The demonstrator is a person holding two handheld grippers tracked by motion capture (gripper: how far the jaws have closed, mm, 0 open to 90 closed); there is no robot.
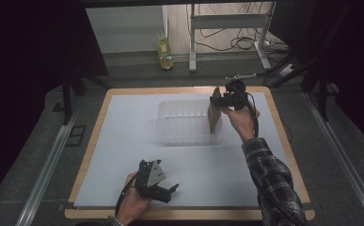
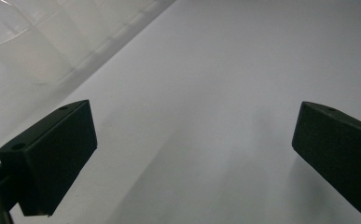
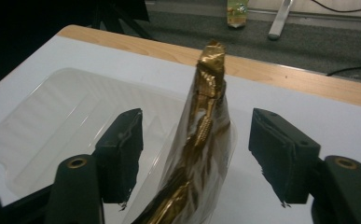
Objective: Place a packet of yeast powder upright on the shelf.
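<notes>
The right gripper (image 1: 216, 99) is hovering at the right end of the clear ribbed plastic tub (image 1: 185, 121), which is standing in the middle of the white table sheet (image 1: 123, 141). Between its black jaws a gold foil packet in a clear wrapper (image 3: 201, 140) is standing upright on its edge. The jaws are spread wide, with a gap on each side of the packet, so they are not pressing it. In the high view the same packet (image 1: 213, 116) is leaning at the tub's right wall; I cannot tell whether its bottom is inside the tub or resting just on the rim. The upright pose is probably because the packet is being lowered by its thin side, so that it can slip down along the wall.

The left gripper (image 1: 170, 190) is resting low at the near edge of the sheet, well apart from the tub. Its jaws are also wide and are holding nothing; in its own view the sheet lies bare between them. It is probably waiting there, out of the way of the working hand.
</notes>
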